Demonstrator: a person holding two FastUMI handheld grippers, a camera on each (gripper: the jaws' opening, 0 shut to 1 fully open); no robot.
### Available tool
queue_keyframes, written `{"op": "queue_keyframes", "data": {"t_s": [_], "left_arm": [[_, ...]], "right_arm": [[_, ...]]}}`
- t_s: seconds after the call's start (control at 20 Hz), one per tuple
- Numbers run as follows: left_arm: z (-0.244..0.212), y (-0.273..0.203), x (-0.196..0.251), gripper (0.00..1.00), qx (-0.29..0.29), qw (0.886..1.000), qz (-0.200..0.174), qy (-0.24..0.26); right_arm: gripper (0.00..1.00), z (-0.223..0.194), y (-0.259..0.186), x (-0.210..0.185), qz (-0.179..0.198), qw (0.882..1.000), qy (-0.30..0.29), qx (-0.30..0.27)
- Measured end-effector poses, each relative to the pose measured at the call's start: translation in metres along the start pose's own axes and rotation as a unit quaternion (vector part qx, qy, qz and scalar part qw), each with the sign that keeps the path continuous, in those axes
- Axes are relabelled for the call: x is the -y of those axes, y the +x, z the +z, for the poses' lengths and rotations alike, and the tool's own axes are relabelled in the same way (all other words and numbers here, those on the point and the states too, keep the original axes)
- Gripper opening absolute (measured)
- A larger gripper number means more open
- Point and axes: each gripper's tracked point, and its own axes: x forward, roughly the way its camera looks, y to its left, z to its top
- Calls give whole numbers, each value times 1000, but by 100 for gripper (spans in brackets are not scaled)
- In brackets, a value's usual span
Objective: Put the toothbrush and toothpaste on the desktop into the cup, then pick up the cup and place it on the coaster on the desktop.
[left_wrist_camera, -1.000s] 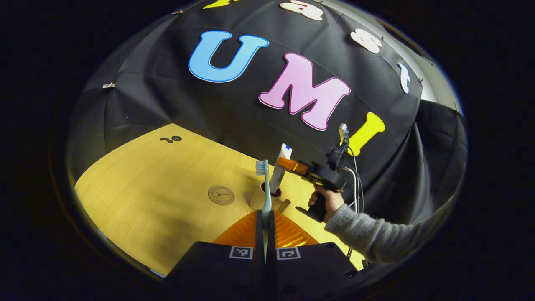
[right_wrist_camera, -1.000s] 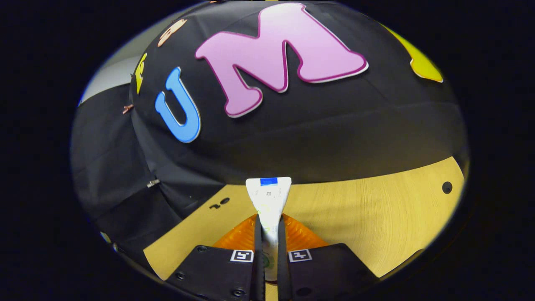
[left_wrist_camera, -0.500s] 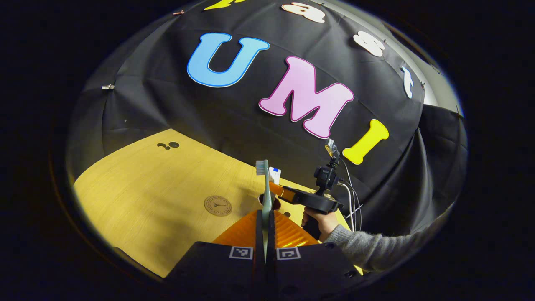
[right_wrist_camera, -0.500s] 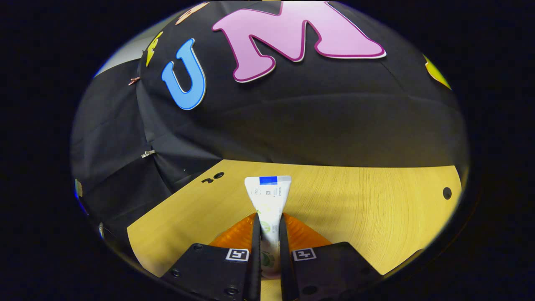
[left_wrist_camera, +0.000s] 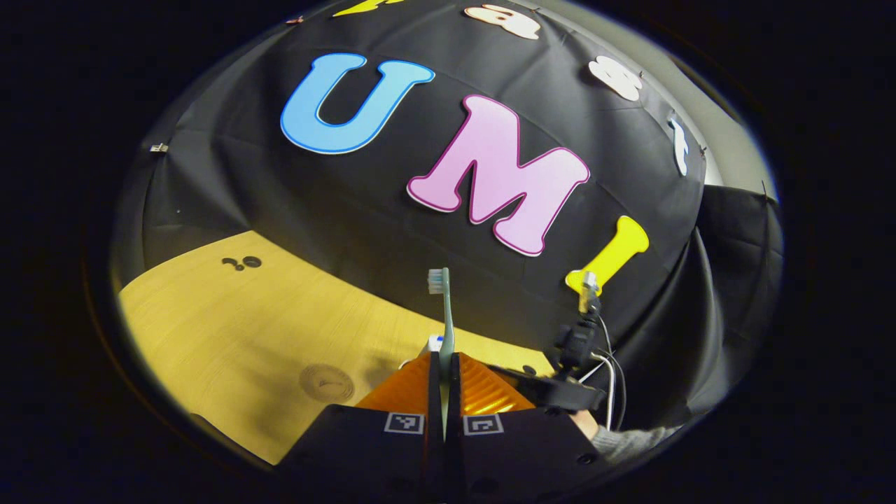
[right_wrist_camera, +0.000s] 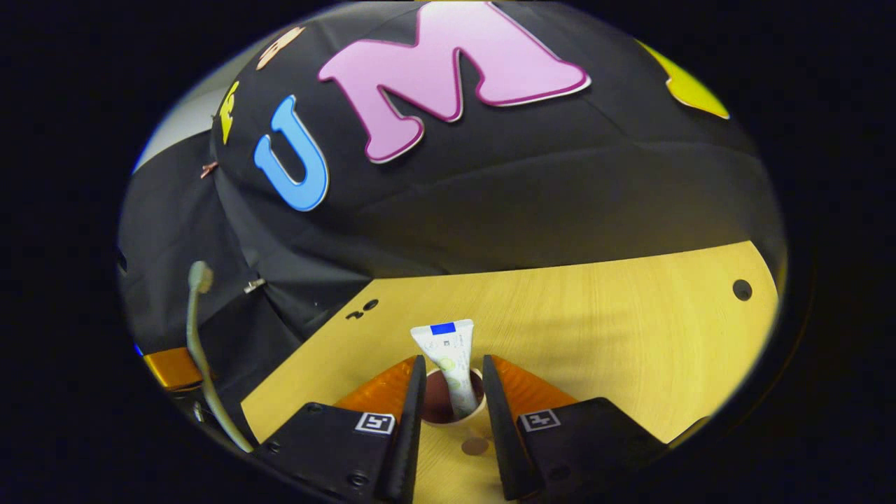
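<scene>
White toothpaste tube is standing in the tan round cup on the yellow wooden desk, right tongs spread wide around it. Left tongs pinch the pale green toothbrush upright beside the cup. Next I'd guess: lower it in.

One toothbrush is in sight, with a single bristled head, and it also shows at the left edge of the right gripper view. There is one toothpaste tube, and one cup. One round coaster lies on the one wooden desktop. Two grippers can be counted: the left gripper and the right gripper, each with two fingers and each bearing two square black-and-white markers. Two cables hang from the farther gripper in the left gripper view, and one grey sleeve shows.
</scene>
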Motion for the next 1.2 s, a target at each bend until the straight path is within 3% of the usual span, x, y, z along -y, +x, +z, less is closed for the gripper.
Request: {"op": "queue_keyframes", "data": {"t_s": [0.05, 0.1, 0.15, 0.2, 0.25, 0.3, 0.55, 0.7, 1.2], "left_arm": [[3, 12, 1, 6, 7, 1000, -4, 0], [5, 30, -1, 6, 15, 1000, -6, 0], [7, 41, -2, 6, 24, 1000, -9, -2], [10, 53, -3, 6, 35, 999, -8, -5], [14, 62, -4, 1, 47, 999, -7, -7], [16, 72, -7, 6, 58, 998, -5, -10], [5, 120, -34, 6, 96, 995, 25, -19], [-17, 146, -49, 6, 94, 994, 46, -18], [-86, 166, -70, 6, 57, 991, 91, 80]], "right_arm": [[40, 3, -10, 3, -3, 1000, 10, 7], [51, 4, -23, 6, -7, 1000, 19, 10], [43, 2, -39, 8, -9, 999, 32, 12], [54, 0, -52, 9, -10, 999, 44, 13], [54, -5, -66, 11, -12, 998, 56, 12], [54, -11, -80, 14, -16, 998, 65, 9], [54, -49, -134, 32, -43, 995, 92, -9], [54, -61, -151, 43, -57, 993, 102, -15], [54, -67, -156, 58, -69, 992, 104, -20]]}}
